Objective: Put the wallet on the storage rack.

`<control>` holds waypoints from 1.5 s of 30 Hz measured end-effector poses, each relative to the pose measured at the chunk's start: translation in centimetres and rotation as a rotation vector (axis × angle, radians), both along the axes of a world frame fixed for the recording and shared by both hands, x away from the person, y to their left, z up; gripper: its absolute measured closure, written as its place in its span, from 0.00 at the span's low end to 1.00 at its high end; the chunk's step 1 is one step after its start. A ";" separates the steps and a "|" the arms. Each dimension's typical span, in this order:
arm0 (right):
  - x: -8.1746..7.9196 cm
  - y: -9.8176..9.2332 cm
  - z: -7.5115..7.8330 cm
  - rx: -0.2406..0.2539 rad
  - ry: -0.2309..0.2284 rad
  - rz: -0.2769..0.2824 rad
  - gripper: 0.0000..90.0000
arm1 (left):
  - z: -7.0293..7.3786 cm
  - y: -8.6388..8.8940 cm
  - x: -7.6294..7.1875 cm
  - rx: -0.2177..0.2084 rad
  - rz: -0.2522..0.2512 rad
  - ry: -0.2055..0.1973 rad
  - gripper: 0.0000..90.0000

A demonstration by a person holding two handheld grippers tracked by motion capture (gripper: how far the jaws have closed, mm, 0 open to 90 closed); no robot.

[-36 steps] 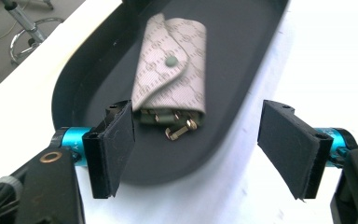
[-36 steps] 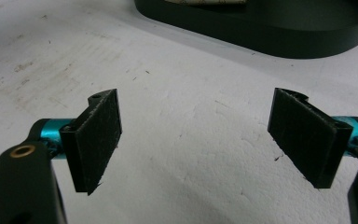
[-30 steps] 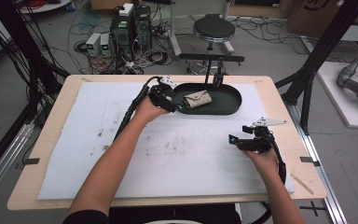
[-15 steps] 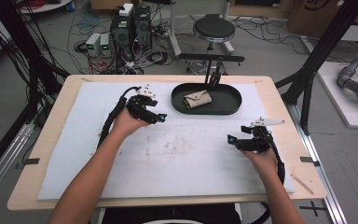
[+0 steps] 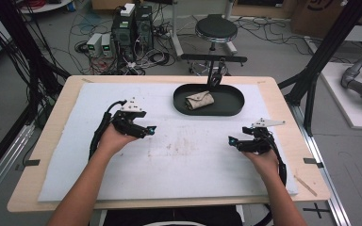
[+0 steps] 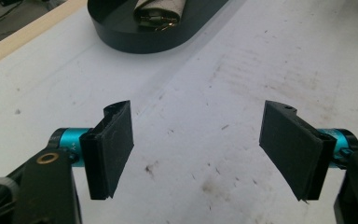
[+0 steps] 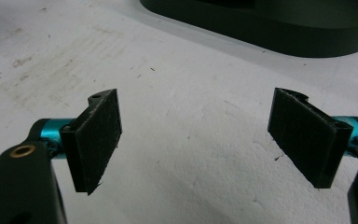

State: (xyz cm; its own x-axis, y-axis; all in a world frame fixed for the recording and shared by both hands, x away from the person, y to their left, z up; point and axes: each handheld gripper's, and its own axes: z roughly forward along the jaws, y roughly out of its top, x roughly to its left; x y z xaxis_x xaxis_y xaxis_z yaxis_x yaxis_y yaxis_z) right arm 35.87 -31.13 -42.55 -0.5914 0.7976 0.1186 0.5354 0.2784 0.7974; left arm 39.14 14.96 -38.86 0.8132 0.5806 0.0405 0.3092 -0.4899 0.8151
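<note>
A dark oval tray [image 5: 233, 107] sits at the far middle of the white mat, with a small beige pouch [image 5: 200, 100] lying in it. In the left gripper view the tray [image 6: 135, 39] and the pouch [image 6: 161, 9] lie ahead at the top. My left gripper [image 5: 150, 131] hovers over the mat left of the tray; its jaws have just been opening and stand apart with nothing between them [image 6: 198, 151]. My right gripper [image 5: 231, 141] rests low over the mat at the right, jaws wide apart and empty [image 7: 196, 144], the tray's wall [image 7: 279, 35] ahead of it.
The white mat [image 5: 184, 155] covers most of a wooden table [image 5: 283, 101] and carries brownish stains near its middle. A black stand [image 5: 215, 75] rises behind the tray. Cables, boxes and a stool stand on the floor beyond the table.
My left hand has pulled back from the tray to the left and toward the person, leaving the pouch in the tray. The right hand has stayed put.
</note>
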 end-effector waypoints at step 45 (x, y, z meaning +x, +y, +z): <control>0.3 0.3 -0.5 -0.035 0.019 0.006 0.20 | -4.4 6.5 -5.2 -0.046 0.134 0.007 0.27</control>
